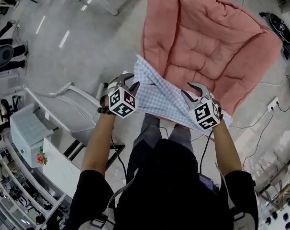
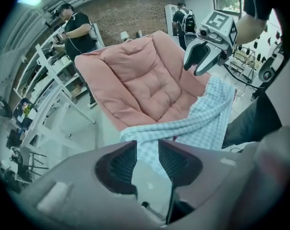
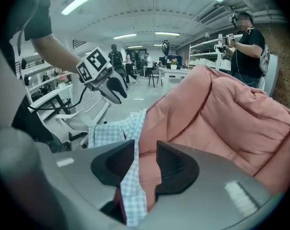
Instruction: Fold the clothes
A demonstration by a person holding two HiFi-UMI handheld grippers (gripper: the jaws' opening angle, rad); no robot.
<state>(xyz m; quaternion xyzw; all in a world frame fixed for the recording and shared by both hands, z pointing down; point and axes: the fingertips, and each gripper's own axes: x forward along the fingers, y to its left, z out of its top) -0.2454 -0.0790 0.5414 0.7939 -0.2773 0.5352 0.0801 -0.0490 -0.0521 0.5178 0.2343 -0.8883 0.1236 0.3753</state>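
The checked cloth [image 1: 159, 98] lies over the front edge of the pink cushion [image 1: 207, 37], spread between the two grippers. The left gripper [image 1: 131, 84] and right gripper [image 1: 192, 92] are closing their fingers around its edge, not yet clenched on it

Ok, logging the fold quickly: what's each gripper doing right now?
Left gripper: fingers closing, not yet pressing, checked cloth between them.
Right gripper: fingers closing on the same cloth, not yet gripping.
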